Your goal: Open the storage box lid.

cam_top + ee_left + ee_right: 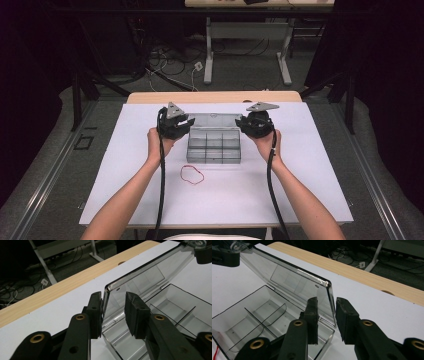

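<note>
A clear plastic organiser box (pixel 214 145) sits in the middle of the white tabletop (pixel 300 190), its hinged lid (pixel 214 120) standing up at the far side; a red rubber band (pixel 192 174) lies just in front of it, apart from both tools. The left tool (pixel 113 312) straddles the lid's left edge, its jaws narrowly parted with the clear edge between them, one pad (pixel 96 312) touching or nearly touching the plastic and the other a little clear of it; the right tool (pixel 326 320) does the same at the lid's right edge (pixel 330 302), jaws narrowly parted and not clamped. The step in hand looks like taking hold of the lid at both ends, to swing it on its hinge; whether it is meant to go further back or to come down shut cannot be told. The next move calls for both tools to close gently and evenly on the thin plastic, then to turn together about the hinge line so the lid does not twist; the empty compartments (pixel 257 315) leave nothing to spill, but the light box could slide.
</note>
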The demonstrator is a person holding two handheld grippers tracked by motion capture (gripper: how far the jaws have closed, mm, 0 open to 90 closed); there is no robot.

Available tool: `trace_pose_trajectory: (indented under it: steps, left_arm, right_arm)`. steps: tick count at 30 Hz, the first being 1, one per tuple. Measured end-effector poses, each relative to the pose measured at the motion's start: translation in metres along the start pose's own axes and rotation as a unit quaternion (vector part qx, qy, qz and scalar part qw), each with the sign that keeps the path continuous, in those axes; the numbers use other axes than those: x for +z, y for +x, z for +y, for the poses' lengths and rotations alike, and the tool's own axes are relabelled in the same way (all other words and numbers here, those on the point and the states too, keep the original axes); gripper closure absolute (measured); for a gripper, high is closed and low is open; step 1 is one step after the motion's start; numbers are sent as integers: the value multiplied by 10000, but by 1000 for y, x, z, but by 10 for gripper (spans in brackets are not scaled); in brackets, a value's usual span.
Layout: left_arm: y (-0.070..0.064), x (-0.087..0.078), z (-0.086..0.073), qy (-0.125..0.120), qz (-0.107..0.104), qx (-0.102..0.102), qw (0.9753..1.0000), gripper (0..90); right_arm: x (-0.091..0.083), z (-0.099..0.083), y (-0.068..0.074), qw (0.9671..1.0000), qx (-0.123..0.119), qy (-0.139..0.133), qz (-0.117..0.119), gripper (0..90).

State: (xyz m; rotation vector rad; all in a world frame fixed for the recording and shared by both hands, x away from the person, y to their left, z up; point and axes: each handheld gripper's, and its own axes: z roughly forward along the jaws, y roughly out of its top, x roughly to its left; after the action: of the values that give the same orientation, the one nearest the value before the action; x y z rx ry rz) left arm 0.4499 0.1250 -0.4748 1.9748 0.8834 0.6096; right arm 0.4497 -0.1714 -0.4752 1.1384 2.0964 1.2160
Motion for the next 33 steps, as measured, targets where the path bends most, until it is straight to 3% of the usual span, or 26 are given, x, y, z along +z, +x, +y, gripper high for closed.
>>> trace_pose_trajectory:
  steps: [9,22,25,30,33]
  left_arm:
    - [3,14,-4,187,71,15,9998,668]
    - [9,37,-15,530,218,-123,9983,660]
    - [10,36,-17,573,250,-174,9979,607]
    - [6,25,-24,635,194,-273,9974,421]
    - [2,17,-31,719,144,-224,9971,335]
  right_arm:
    - [11,-2,-4,9999,78,99,-60,726]
    - [34,-9,-9,9986,133,426,-284,732]
    - [35,-11,-10,9983,104,494,-293,694]
    - [27,-17,-10,9978,64,645,-136,618]
    - [21,-24,-9,9972,-2,749,-10,575]
